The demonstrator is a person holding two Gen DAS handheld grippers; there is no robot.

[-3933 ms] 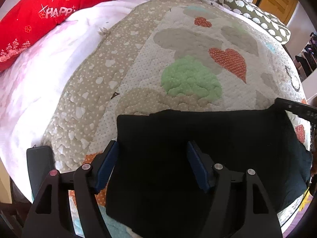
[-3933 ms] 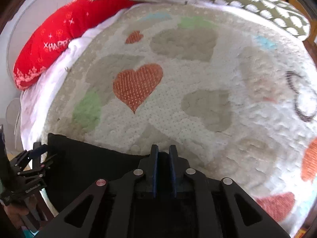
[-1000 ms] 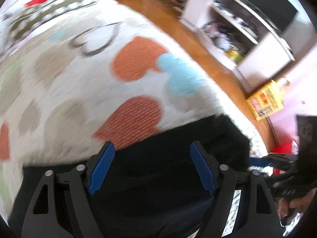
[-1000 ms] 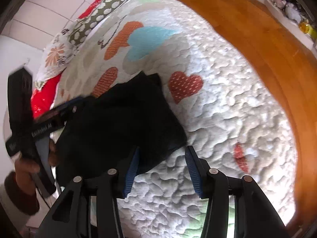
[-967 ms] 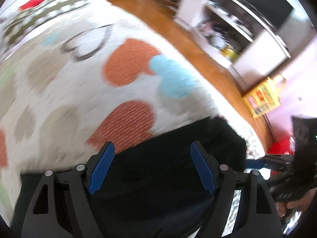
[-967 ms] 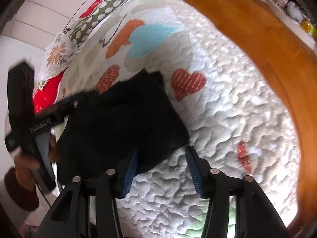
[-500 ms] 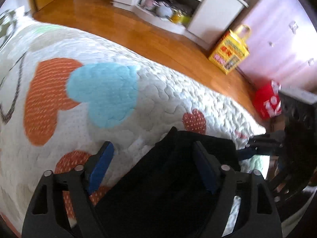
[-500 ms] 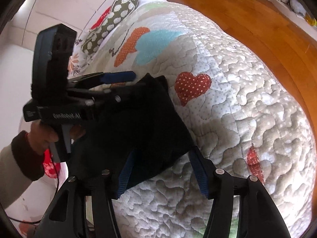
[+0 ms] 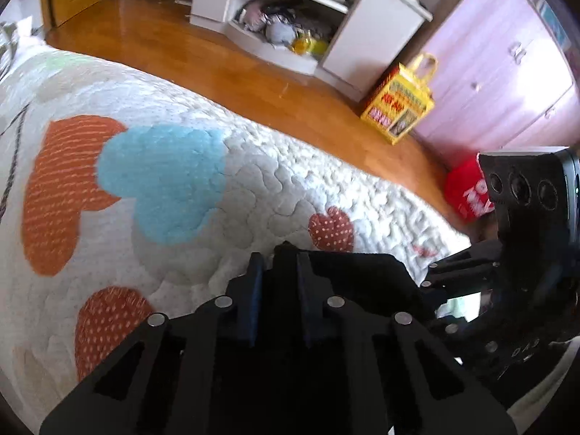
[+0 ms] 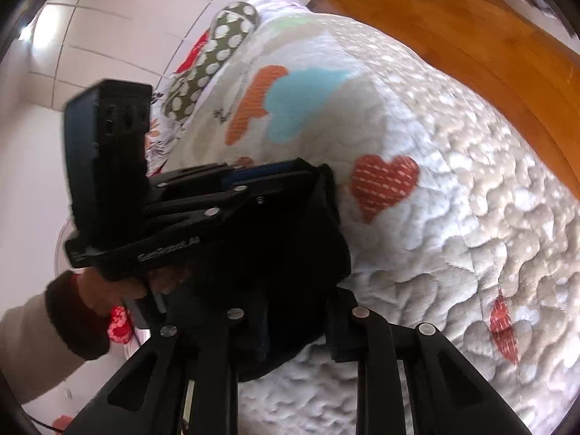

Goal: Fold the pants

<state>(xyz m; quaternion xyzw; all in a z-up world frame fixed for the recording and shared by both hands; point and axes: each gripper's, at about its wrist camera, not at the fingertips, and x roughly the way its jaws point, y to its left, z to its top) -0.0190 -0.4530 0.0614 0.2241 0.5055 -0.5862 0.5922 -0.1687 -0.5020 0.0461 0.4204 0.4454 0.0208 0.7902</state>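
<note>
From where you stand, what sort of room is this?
Most likely a bedroom: a bed under a white quilted heart-patterned cover, a green polka-dot pillow at its far end, and pink drawer fronts along the wall.

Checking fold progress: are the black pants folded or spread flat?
Folded: the pants sit as a compact bundle on the quilt, both grippers at its end.

The left gripper is pitched steeply downward near the foot edge of the bed, and its black fingers with blue pads have just been closed onto a corner of the black folded pants, which is pinched between them. It is held by a hand in a beige sleeve with a dark cuff. The right gripper, angled downward just beside it, has just been closed further, and black cloth is seen between its fingers.
</note>
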